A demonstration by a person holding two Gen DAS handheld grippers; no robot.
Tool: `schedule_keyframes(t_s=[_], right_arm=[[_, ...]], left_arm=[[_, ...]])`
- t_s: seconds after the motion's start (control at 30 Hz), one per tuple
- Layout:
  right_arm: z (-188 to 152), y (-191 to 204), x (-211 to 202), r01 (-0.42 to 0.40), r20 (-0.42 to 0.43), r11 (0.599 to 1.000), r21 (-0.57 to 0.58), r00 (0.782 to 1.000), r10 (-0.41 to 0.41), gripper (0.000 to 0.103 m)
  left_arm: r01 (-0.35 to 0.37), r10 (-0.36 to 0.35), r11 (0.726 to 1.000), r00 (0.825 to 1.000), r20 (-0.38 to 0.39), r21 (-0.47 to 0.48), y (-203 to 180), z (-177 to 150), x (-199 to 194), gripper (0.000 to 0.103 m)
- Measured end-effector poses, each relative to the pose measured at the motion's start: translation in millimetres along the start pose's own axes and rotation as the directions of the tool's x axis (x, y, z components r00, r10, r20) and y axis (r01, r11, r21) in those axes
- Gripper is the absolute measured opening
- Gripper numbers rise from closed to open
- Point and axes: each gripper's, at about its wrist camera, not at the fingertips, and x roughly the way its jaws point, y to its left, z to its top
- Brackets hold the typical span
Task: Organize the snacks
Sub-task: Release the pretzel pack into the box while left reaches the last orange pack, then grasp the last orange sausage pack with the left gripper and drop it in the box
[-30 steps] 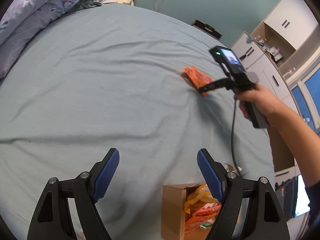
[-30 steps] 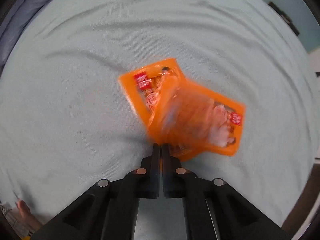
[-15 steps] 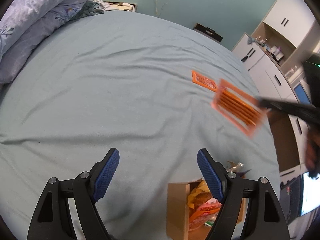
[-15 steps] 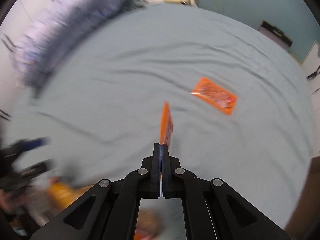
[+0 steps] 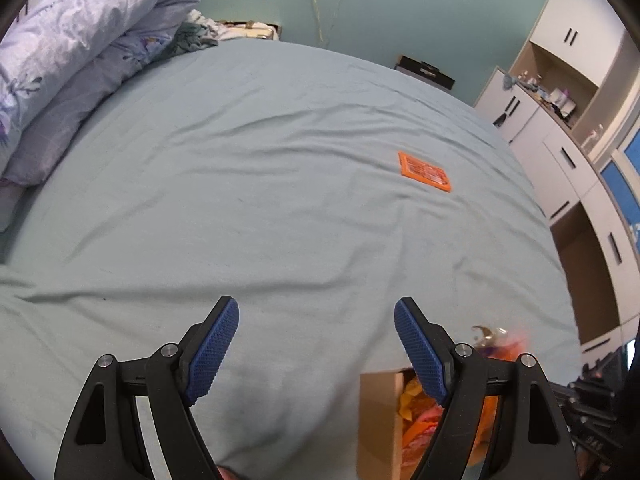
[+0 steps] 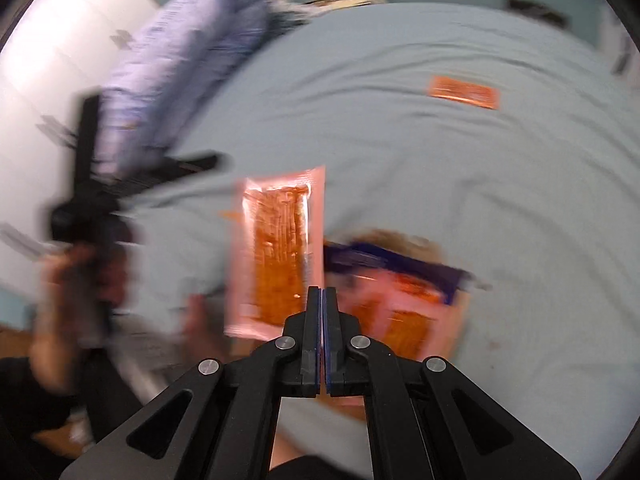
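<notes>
My right gripper (image 6: 321, 292) is shut on an orange snack packet (image 6: 278, 252) and holds it just above and left of the open cardboard box (image 6: 404, 280), which is full of snacks. The view is blurred. A second orange packet (image 6: 464, 92) lies flat on the bed far ahead; it also shows in the left wrist view (image 5: 424, 171). My left gripper (image 5: 316, 344) is open and empty above the sheet, with the cardboard box (image 5: 380, 412) under its right finger. The left gripper (image 6: 88, 184) shows blurred in the right wrist view.
The pale blue bed sheet (image 5: 240, 200) fills both views. A folded lilac duvet (image 5: 72, 60) lies at the far left. White cupboards (image 5: 568, 120) stand beyond the bed's right edge.
My right gripper lifted one orange packet off the other and carried it back over the bed to the cardboard box. My left gripper stayed open and tilted up a little.
</notes>
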Motion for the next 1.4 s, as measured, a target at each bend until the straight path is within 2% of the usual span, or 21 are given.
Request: schedule_keyframes(t_s=[0.1,0.17,0.23,0.27,0.3,0.33,0.4,0.47,0.57,0.7,0.77,0.9,1.03,1.1,1.13,1.17,1.2,1.23,1.3,1.33,1.4], right_arm=[[-19.8,-22.8,-10.7,-0.044,0.205,0.992,0.12,0.979,0.018,0.0],[-29.4,-39.4,-18.1,0.014,0.311,0.982,0.186,0.948,-0.072,0.001],[-30.0,-52.2,-18.4,0.141,0.32,0.973,0.184,0.927,-0.195,0.014],[-29.3,-58.4,-14.9,0.166,0.31,0.971,0.172,0.927,-0.213,0.03],[-29.0,-66.2,-10.9,0.175,0.294,0.967,0.184,0.929,-0.224,0.047],[-28.4,-80.7,-6.7,0.169,0.273,0.957,0.235,0.934,-0.232,0.054],[-29.6,-108.6,-1.9,0.062,0.275,0.925,0.375,0.945,-0.175,0.062],[-29.4,-136.7,6.7,-0.043,0.255,0.857,0.513,0.961,-0.104,0.062],[-37.2,-172.8,20.9,-0.146,0.256,0.74,0.656,0.966,-0.036,0.062],[-33.3,-187.6,29.2,-0.159,0.227,0.72,0.675,0.974,0.001,0.062],[-30.4,-197.2,28.6,-0.185,0.237,0.695,0.695,0.971,0.022,0.062],[-31.9,-221.2,21.0,-0.203,0.237,0.665,0.718,0.971,0.041,0.062],[-36.5,-225.6,18.3,-0.207,0.226,0.654,0.728,0.972,0.057,0.062],[-37.9,-234.7,16.0,-0.205,0.227,0.645,0.736,0.973,0.051,0.062],[-40.5,-234.4,15.8,-0.205,0.228,0.641,0.739,0.973,0.049,0.062],[-39.1,-230.8,13.6,-0.206,0.226,0.633,0.746,0.973,0.05,0.062],[-39.2,-232.3,14.2,-0.206,0.222,0.628,0.751,0.974,0.053,0.062],[-38.5,-231.5,13.3,-0.203,0.216,0.622,0.756,0.975,0.057,0.062],[-38.4,-231.6,8.4,-0.2,0.213,0.613,0.764,0.976,0.053,0.062],[-39.2,-232.9,5.5,-0.2,0.216,0.608,0.769,0.975,0.047,0.062],[-39.8,-234.7,-2.0,-0.194,0.225,0.607,0.771,0.974,0.026,0.062]], left_arm=[[-0.043,0.042,0.999,0.999,0.023,0.022,-5.0,1.6,0.6,0.081],[-0.074,0.073,0.997,0.997,0.035,0.036,-9.3,8.8,1.5,0.081],[-0.073,0.07,0.996,0.996,0.047,0.06,-17.4,25.4,3.4,0.082],[-0.081,0.075,0.992,0.995,0.061,0.096,-27.2,38.1,6.1,0.085],[-0.098,0.09,0.985,0.994,0.065,0.143,-39.0,50.0,11.6,0.094],[-0.118,0.107,0.969,0.992,0.059,0.216,-56.6,63.8,21.0,0.103],[-0.096,0.099,0.924,0.995,0.012,0.371,-95.1,87.0,48.0,0.103],[-0.035,0.109,0.85,0.988,-0.109,0.525,-141.3,107.4,94.6,0.103],[-0.063,0.228,0.737,0.96,-0.16,0.673,-199.3,125.1,164.1,0.103],[-0.101,0.32,0.617,0.938,-0.132,0.78,-263.5,144.5,242.0,0.103],[-0.109,0.356,0.587,0.924,-0.135,0.802,-281.1,149.4,274.5,0.103],[-0.119,0.454,0.549,0.873,-0.176,0.827,-296.9,154.0,343.3,0.103],[-0.051,0.416,0.513,0.888,-0.197,0.857,-300.5,155.4,359.0,0.103],[-0.015,0.397,0.54,0.886,-0.239,0.841,-296.6,161.5,359.0,0.101],[0.038,0.357,0.613,0.878,-0.319,0.789,-289.6,168.0,358.3,0.079],[0.088,0.307,0.671,0.871,-0.383,0.737,-284.4,172.9,354.4,0.07],[0.106,0.273,0.694,0.877,-0.396,0.712,-281.7,175.5,347.8,0.052],[0.117,0.255,0.7,0.881,-0.399,0.704,-280.0,175.9,340.4,0.034],[0.142,0.241,0.719,0.867,-0.435,0.68,-275.3,173.9,327.5,0.004],[0.156,0.227,0.726,0.865,-0.448,0.67,-273.7,172.2,317.2,0.0],[0.168,0.186,0.73,0.884,-0.428,0.663,-272.4,169.7,287.9,0.0]])
